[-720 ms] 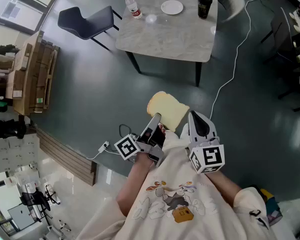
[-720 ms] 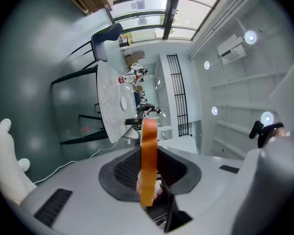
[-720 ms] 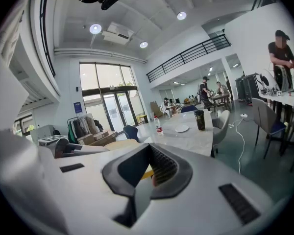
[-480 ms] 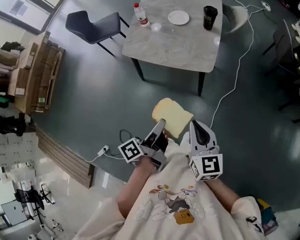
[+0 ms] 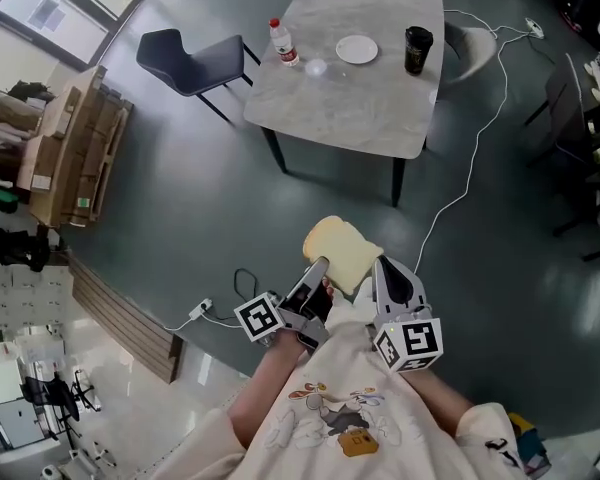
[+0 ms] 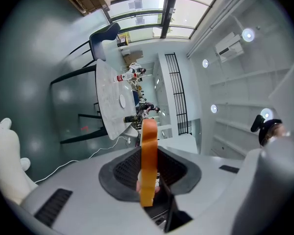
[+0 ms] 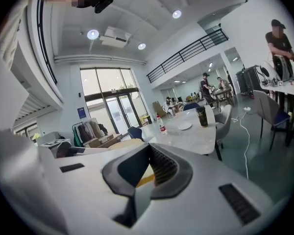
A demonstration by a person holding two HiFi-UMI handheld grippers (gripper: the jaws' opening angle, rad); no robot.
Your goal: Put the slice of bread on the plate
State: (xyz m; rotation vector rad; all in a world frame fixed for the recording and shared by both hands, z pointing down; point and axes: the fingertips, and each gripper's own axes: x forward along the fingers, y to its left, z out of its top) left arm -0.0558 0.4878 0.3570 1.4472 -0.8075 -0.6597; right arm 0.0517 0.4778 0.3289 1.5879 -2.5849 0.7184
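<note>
While the left gripper point(image 5: 317, 270) clamps the bread slice point(image 5: 343, 252) upright, the plate point(image 5: 357, 49) sits well ahead on the table point(image 5: 365, 113).

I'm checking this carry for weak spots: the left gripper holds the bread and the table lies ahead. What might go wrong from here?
The left gripper pinches the slice of bread by one edge, most of it jutting past the jaws; it might tear or slip to the floor. The plate sits between a bottle and a cup; setting the slice down could knock one over. A white cable trails over the floor beside the table and could trip the person.
</note>
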